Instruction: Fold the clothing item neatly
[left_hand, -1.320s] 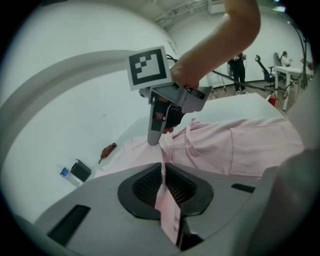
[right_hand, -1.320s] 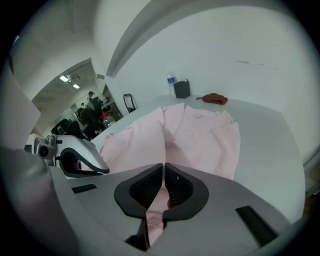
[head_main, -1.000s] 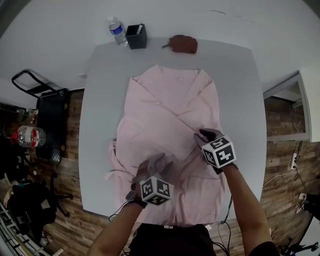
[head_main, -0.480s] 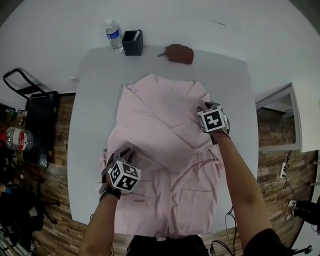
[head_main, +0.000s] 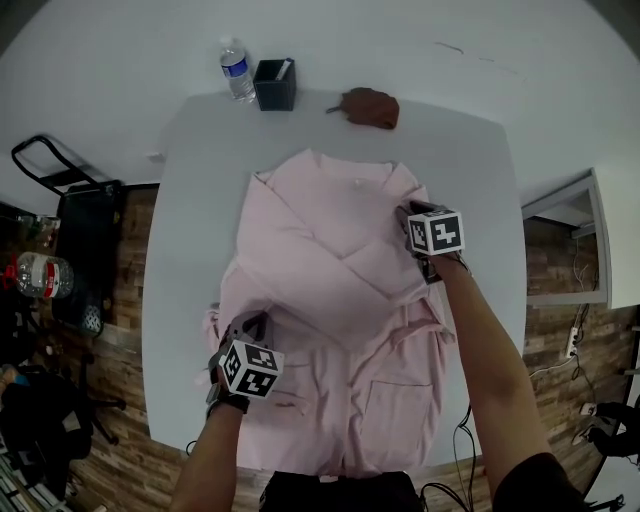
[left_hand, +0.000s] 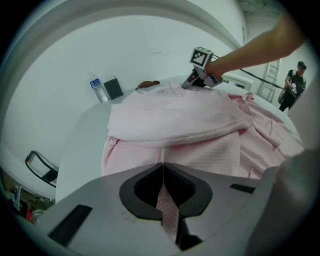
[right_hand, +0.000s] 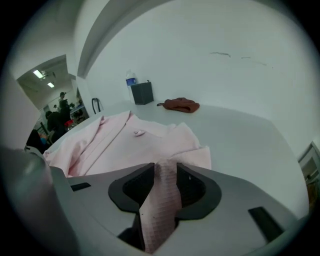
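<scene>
Pink shirt (head_main: 340, 330) lies spread on the table (head_main: 185, 200), collar at the far end, hem by the near edge, w/ a layer folded across the front. Your L gripper (head_main: 243, 328) sits at the shirt's left edge, jaws just closed & pinching a thin fold of cloth. Your R gripper (head_main: 415, 218) is at the right edge nr the shoulder. Its jaws have just been closing & clamp a thicker fold of the same shirt.

Pink shirt (head_main: 335, 300), sleeves folded across, spread on the table
</scene>
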